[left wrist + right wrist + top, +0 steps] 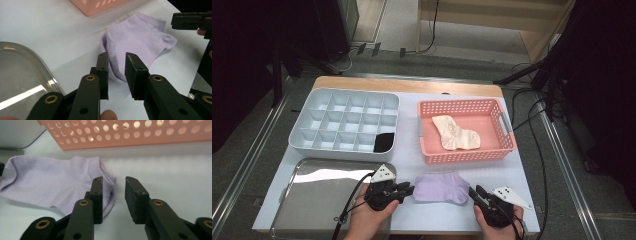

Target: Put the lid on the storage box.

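The purple sock [441, 187] lies flat on the white worktop [512, 170], just in front of the pink basket [428, 131] and between the two grippers. Its long axis runs left to right across the worktop, so each end faces one hand.

The left gripper [408, 189] sits at the sock's left end. In the left gripper view its fingers [103, 72] stand a little apart, with the sock's edge lying in the gap; the pads do not look pressed on the cloth, so it seems let go or not yet gripped.

The right gripper [476, 192] is just beside the right end. In the right gripper view its fingers [97, 195] are part open and hold nothing; the sock's end [105, 187] lies to the left of the gap, behind the left finger, not between the two.

The left gripper is the nearer one: it needs only to close. The right must shift sideways toward the sock before a pinch would catch cloth.

A cream sock [455, 132] lies in the basket, and a dark item [384, 142] fills one cell of the grey divider tray [307, 122]. A metal tray [312, 195] sits at the near left.
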Available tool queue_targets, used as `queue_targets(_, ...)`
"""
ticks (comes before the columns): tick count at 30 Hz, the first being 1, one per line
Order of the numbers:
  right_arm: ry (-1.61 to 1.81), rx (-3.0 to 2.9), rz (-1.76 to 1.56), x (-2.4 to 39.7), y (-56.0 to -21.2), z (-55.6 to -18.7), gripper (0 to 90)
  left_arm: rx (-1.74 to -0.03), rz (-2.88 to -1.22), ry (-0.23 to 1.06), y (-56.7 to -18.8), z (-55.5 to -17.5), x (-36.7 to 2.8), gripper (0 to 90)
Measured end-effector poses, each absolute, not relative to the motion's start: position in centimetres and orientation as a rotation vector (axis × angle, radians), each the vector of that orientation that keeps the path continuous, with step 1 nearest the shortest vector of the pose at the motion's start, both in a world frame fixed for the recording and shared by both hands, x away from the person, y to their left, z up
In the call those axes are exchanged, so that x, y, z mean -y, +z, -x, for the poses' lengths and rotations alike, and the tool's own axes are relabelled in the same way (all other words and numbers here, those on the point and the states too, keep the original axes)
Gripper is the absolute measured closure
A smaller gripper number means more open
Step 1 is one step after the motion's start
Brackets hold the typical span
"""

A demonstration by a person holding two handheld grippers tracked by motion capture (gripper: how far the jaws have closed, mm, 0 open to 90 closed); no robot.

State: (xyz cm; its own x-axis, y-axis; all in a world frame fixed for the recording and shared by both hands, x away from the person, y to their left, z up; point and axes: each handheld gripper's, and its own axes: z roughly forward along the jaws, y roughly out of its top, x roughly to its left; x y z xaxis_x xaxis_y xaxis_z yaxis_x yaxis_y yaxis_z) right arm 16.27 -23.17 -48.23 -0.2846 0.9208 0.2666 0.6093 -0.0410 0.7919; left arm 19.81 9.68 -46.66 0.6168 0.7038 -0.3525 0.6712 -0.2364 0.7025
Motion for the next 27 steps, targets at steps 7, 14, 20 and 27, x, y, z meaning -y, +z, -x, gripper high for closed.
queue_targets(7,1.237,-1.922,-1.664,22.2,-49.4,-17.8,65.1,-1.096,-1.959,0.037,-47.0,-19.9,-9.8,78.2)
queue_targets(14,1.25,-1.953,-1.637,21.7,-48.9,-17.8,83.6,-1.093,-1.951,0.003,-47.0,-19.9,-9.8,85.1)
queue_targets(20,1.289,-1.897,-1.592,22.0,-46.8,-16.7,83.6,-1.074,-1.949,-0.016,-47.0,-19.8,-9.3,78.0)
queue_targets(27,1.359,-1.954,-1.459,18.4,-45.2,-15.9,83.3,-1.073,-1.942,-0.015,-46.8,-19.8,-9.6,79.9)
